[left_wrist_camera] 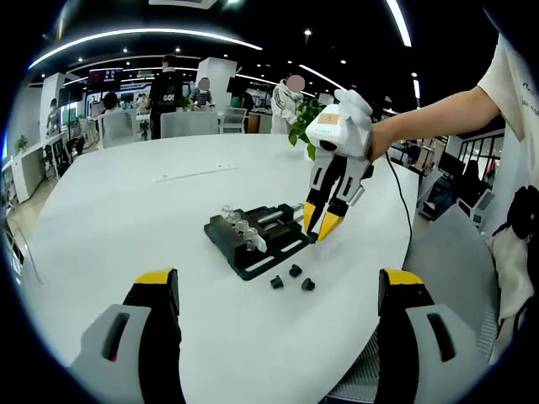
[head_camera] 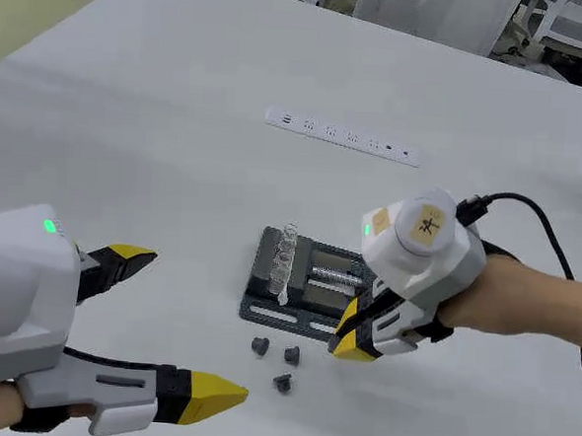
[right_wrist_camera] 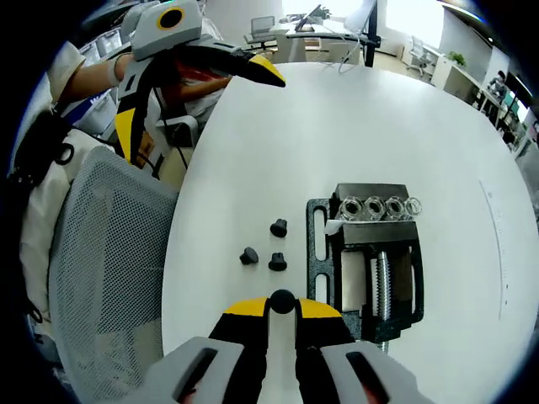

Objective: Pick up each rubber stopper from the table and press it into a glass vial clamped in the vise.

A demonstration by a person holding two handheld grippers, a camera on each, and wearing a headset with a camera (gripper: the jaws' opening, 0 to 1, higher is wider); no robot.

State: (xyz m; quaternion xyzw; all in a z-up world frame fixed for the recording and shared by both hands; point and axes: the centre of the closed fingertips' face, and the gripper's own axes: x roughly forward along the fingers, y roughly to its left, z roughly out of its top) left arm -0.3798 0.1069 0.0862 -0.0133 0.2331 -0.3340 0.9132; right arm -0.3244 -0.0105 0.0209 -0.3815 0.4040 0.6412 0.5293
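Right gripper [right_wrist_camera: 283, 310] clenched on a rubber stopper [right_wrist_camera: 282, 299] beside the vise [right_wrist_camera: 397, 282] — left gripper [left_wrist_camera: 278, 279] wide open, empty.

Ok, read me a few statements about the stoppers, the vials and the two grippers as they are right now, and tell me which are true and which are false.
1. The right gripper is shut on a rubber stopper. True.
2. Five loose stoppers lie on the table. False: three loose stoppers lie on the table, on the person's side of the vise.
3. The vise holds a row of glass vials. True.
4. The left gripper is shut on a vial. False: the left gripper is open and holds nothing.
5. The power strip lies between the vise and the person. False: the power strip lies beyond the vise, on its far side.
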